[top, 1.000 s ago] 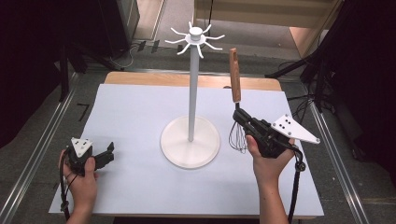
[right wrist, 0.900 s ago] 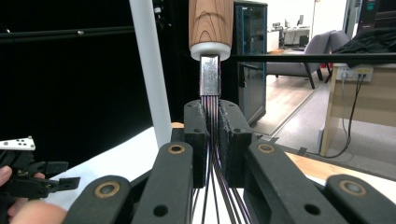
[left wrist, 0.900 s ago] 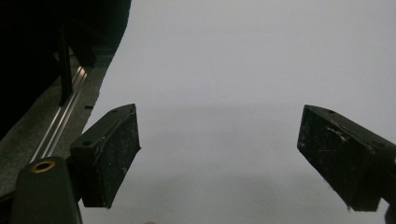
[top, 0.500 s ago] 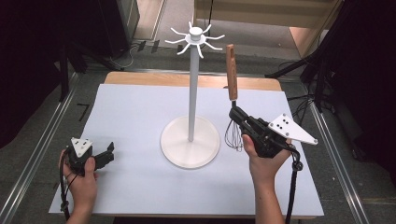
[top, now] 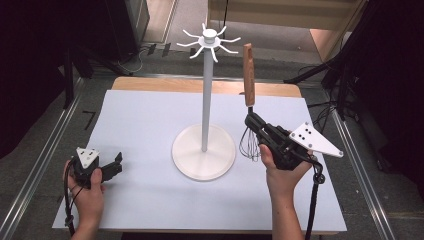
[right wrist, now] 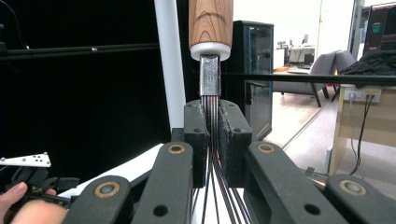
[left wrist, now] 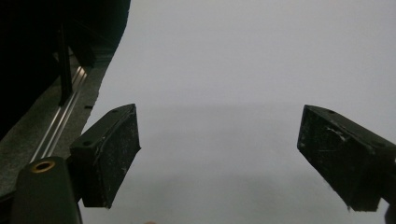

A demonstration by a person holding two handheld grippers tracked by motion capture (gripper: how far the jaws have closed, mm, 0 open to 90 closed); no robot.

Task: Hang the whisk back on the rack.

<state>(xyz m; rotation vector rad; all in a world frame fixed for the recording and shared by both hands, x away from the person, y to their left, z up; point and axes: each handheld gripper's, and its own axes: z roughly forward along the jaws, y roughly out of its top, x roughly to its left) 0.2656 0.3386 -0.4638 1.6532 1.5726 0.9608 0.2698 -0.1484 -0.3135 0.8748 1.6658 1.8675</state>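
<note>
A whisk (top: 248, 75) with a wooden handle stands upright, handle up and wire head (top: 249, 144) down, held clear of the table. My right gripper (top: 253, 122) is shut on its wires just below the metal neck (right wrist: 209, 74). The whisk hangs right of a white stand (top: 204, 100) whose top carries several radiating hooks (top: 210, 41); the handle top sits a little below and right of those hooks. The stand's pole (right wrist: 170, 65) rises left of the whisk in the right gripper view. My left gripper (top: 116, 164) rests open on the table at front left, nothing between its jaws (left wrist: 215, 158).
A white sheet (top: 145, 120) covers the wooden table. The stand's round base (top: 187, 150) sits at its middle. Metal rails (top: 47, 150) run along the left and right sides. Dark equipment stands behind the far edge.
My right gripper has lifted the whisk and carried it slightly left, toward the stand. The left gripper has stayed where it was.
</note>
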